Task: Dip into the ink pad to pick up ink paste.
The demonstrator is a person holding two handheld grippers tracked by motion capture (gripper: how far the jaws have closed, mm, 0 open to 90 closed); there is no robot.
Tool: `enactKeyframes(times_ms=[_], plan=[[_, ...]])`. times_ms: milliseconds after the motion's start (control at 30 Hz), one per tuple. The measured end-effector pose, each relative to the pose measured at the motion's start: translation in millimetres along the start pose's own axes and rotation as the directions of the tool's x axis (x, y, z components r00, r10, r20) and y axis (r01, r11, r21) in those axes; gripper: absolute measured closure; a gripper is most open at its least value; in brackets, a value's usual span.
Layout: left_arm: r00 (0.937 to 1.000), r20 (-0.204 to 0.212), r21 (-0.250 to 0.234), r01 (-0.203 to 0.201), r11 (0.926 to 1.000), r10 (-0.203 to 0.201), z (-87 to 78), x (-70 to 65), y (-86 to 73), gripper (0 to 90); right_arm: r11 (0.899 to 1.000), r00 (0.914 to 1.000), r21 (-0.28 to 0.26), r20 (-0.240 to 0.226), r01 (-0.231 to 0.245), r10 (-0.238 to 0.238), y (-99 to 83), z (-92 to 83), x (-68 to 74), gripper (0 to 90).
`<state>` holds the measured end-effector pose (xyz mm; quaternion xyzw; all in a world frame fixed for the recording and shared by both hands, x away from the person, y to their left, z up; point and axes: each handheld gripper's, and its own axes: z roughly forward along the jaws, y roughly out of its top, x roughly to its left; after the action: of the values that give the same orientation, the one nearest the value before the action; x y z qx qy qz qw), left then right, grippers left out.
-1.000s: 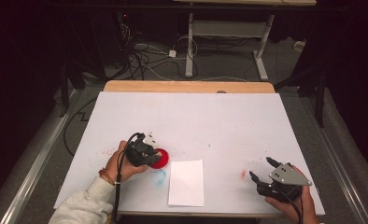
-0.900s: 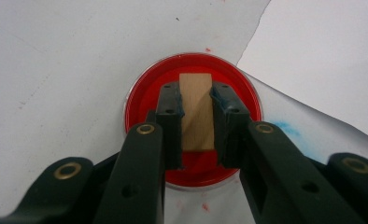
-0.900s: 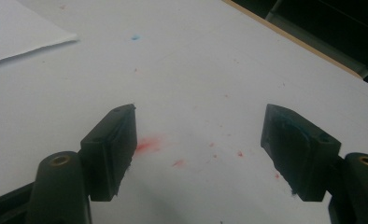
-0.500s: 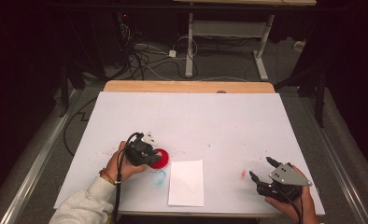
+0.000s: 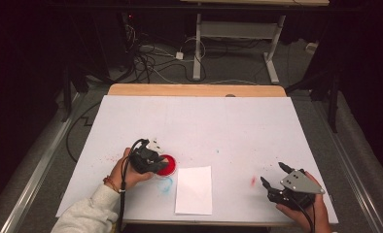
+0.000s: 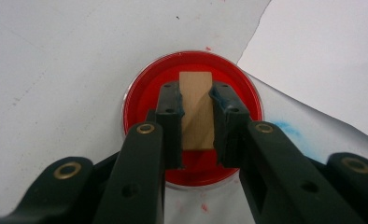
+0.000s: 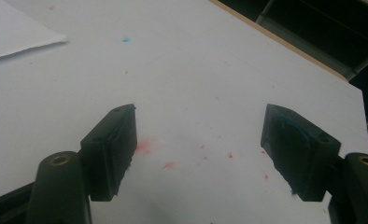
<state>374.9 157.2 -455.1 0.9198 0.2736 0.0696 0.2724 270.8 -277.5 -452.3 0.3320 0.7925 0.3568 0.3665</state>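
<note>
Nearest you, at the right front corner of the bench (image 5: 228,116), your right hand (image 5: 312,219) holds the right gripper (image 5: 273,175) low over the white surface. Its fingers (image 7: 114,149) stand wide apart, released, with nothing between them; in the right gripper view bare bench top speckled with small red spots (image 7: 144,146) lies under the gap.

To the left, also at the near edge, a white sheet of paper (image 5: 194,189) lies flat, its long side running away from you. A faint blue smear (image 5: 165,184) marks the bench just left of the sheet.

A little farther in and left of the paper, your left hand (image 5: 124,171) holds the left gripper (image 5: 156,163) over a shallow round dish of red paint (image 5: 168,164). The dish sits on the bench just beside the sheet's far left corner. In the left gripper view the fingers (image 6: 170,112) are clenched on a small wooden block (image 6: 197,109), one pad pressed against each long side. The block stands above the middle of the red dish (image 6: 191,119), its pale upper end showing past the fingertips. Whether its lower end touches the paint cannot be told from here.

Farther out the white bench top carries scattered red specks and a tiny blue dot (image 5: 217,151). Its far edge shows a strip of bare wood (image 5: 194,90). Beyond the bench, cables (image 5: 150,60) lie tangled on the floor beside the white legs of another table (image 5: 197,53).
</note>
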Motion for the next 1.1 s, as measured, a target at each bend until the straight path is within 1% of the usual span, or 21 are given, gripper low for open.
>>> enactKeyframes(times_ms=[67, 200, 267, 333, 367, 400, 433, 533, 600, 733, 800, 967, 1000, 1033, 1100], plan=[[1.0000, -0.003, 0.002, -0.004, 1.0000, 0.004, 0.0, -0.4, 0.2, 73.7, 1.000, 1.0000, 0.000, -0.001, 0.001, -0.001, -0.1, 0.0, 0.0, 27.7], [1.0000, 0.004, -0.009, 0.005, 0.9999, -0.005, -0.3, 0.9, -1.1, 73.7, 1.000, 1.0000, 0.000, -0.001, 0.003, -0.003, -0.2, -0.1, -0.3, 27.8], [1.0000, -0.001, -0.011, -0.003, 0.9999, 0.003, -1.0, 0.4, -0.8, 73.6, 1.000, 1.0000, -0.001, 0.000, 0.004, -0.004, 0.1, -0.5, -0.4, 27.8], [0.9995, -0.011, 0.004, -0.030, 0.9995, 0.030, -2.8, -1.0, 0.6, 73.7, 1.000, 1.0000, -0.001, 0.002, 0.001, -0.001, 0.2, -0.6, -0.6, 27.8], [0.9991, -0.027, 0.011, -0.033, 0.9994, 0.034, -4.7, -1.2, 1.2, 73.7, 1.000, 0.9999, 0.002, 0.007, 0.008, -0.008, 0.4, -0.5, -0.3, 27.8], [0.9984, -0.045, 0.000, -0.034, 0.9994, 0.034, -8.2, -0.5, 1.1, 73.7, 1.000, 0.9996, 0.005, 0.017, 0.023, -0.023, 0.7, -0.4, 0.4, 27.7], [0.9985, -0.047, -0.017, -0.028, 0.9995, 0.027, -13.2, 1.0, 0.9, 73.6, 0.999, 0.9990, 0.007, 0.022, 0.038, -0.038, 1.0, -0.5, 1.4, 27.8], [0.9972, -0.073, -0.071, -0.017, 0.9973, 0.012, -33.8, 2.9, 1.5, 73.6, 0.999, 0.9984, 0.009, 0.021, 0.053, -0.053, 1.0, -0.6, 3.3, 27.7], [0.9958, -0.091, -0.102, -0.023, 0.9945, 0.014, -47.4, 1.6, 2.2, 73.6, 0.999, 0.9985, 0.009, 0.020, 0.051, -0.051, 0.9, -0.6, 3.1, 27.7], [0.9917, -0.124, -0.140, -0.053, 0.9887, 0.036, -71.4, -4.3, 4.2, 73.6, 0.999, 0.9986, 0.009, 0.019, 0.050, -0.050, 1.1, -0.8, 2.9, 27.8], [0.9904, -0.131, -0.160, -0.064, 0.9851, 0.043, -81.5, -7.9, 5.1, 73.6, 0.999, 0.9985, 0.009, 0.018, 0.052, -0.052, 1.3, -0.5, 2.8, 27.8], [0.9860, -0.156, -0.197, -0.089, 0.9764, 0.058, -102.3, -16.7, 6.7, 73.5, 0.999, 0.9986, 0.008, 0.016, 0.051, -0.051, 1.7, -0.6, 3.4, 27.8], [0.9841, -0.166, -0.198, -0.096, 0.9754, 0.063, -105.6, -17.9, 6.8, 73.5, 0.999, 0.9986, 0.008, 0.016, 0.051, -0.051, 1.8, -0.6, 3.3, 27.8], [0.9840, -0.167, -0.209, -0.098, 0.9730, 0.063, -107.9, -19.0, 6.7, 73.6, 0.999, 0.9984, 0.010, 0.018, 0.052, -0.053, 1.8, -0.6, 3.3, 27.8], [0.9832, -0.170, -0.215, -0.103, 0.9711, 0.067, -109.8, -20.1, 6.6, 73.5, 0.999, 0.9986, 0.010, 0.017, 0.050, -0.050, 1.8, -0.6, 2.9, 27.8]])
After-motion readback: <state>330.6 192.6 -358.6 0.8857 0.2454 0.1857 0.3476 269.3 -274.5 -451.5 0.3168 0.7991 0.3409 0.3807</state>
